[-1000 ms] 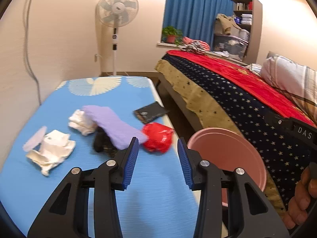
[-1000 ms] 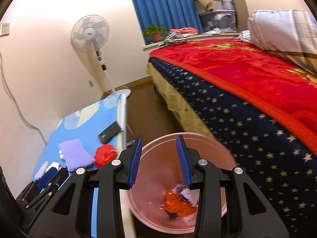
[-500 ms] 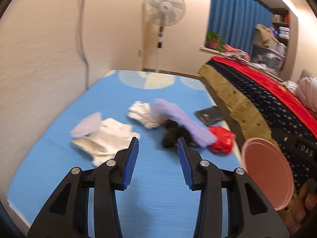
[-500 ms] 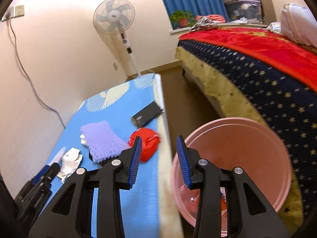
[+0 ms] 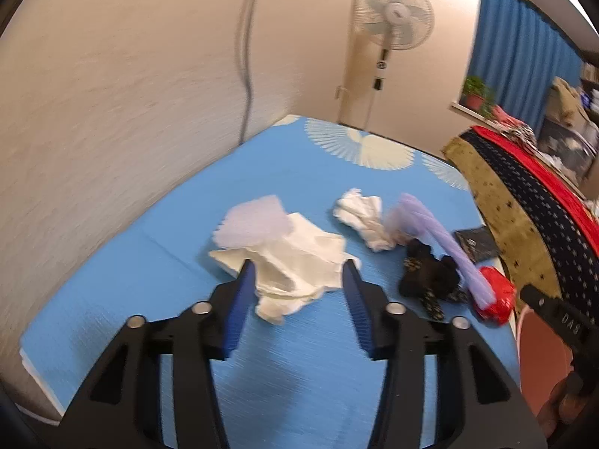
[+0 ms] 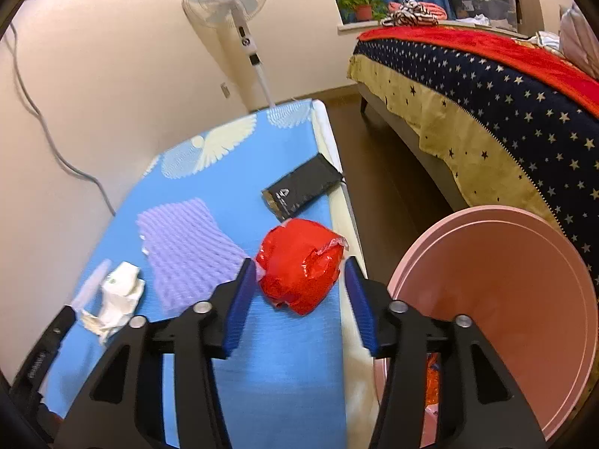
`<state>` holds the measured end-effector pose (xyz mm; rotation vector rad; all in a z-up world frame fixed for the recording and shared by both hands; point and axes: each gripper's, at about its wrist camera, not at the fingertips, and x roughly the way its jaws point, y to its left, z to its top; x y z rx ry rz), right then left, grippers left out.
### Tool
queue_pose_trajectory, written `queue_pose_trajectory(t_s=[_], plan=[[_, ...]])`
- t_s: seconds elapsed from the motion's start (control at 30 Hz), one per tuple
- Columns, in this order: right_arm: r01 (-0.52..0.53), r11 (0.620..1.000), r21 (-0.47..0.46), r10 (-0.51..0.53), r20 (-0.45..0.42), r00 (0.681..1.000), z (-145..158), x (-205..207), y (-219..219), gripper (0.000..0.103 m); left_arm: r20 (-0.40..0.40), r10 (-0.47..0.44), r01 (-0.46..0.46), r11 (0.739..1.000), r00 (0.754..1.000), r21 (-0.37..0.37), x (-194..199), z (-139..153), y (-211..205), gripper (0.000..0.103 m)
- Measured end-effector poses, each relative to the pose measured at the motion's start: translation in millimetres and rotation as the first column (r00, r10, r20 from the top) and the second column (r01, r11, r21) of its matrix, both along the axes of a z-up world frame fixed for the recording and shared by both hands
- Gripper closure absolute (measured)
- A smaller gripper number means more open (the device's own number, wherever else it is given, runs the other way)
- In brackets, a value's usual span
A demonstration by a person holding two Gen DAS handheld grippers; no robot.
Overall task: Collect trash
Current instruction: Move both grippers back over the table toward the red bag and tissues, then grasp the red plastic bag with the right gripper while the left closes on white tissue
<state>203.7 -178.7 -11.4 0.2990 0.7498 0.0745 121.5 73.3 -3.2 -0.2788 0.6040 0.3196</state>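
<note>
Trash lies on a blue-covered table (image 5: 112, 273). My left gripper (image 5: 299, 280) is open, its fingers on either side of a crumpled white paper (image 5: 295, 262) with a pale purple foam piece (image 5: 254, 220) on its far end. My right gripper (image 6: 299, 284) is open around a crumpled red wrapper (image 6: 299, 265), seen also in the left wrist view (image 5: 494, 299). A pink trash bin (image 6: 505, 299) stands right of the table, with some trash inside.
A purple foam net (image 6: 187, 250), a second white paper wad (image 5: 363, 217), a black crumpled wrapper (image 5: 430, 280) and a flat black packet (image 6: 303, 191) lie on the table. A bed (image 6: 486, 86) stands to the right, a fan (image 6: 228, 3) at the back wall.
My left gripper has swung left from the red wrapper onto the white paper. My right gripper has moved from over the bin leftward to the red wrapper.
</note>
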Motion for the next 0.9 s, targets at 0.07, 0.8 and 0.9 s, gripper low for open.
queue_pose_trajectory(t_s=[0.07,0.8,0.9], plan=[[0.003,1.000,0.005,-0.003,-0.015,1.000,-4,5,0,0.048,-0.010,0.027,-0.027,0.999,1.000,-0.020,3,-3,8,0.047],[-0.034,0.997,-0.073,0.027,-0.096,0.995,-26,30,24,0.049,-0.128,0.086,-0.104,0.984,0.988,-0.145,29,-39,42,0.043],[-0.042,0.996,-0.079,0.035,-0.084,0.996,-21,26,24,0.050,-0.138,0.065,-0.085,0.985,0.988,-0.148,31,-41,40,0.056]])
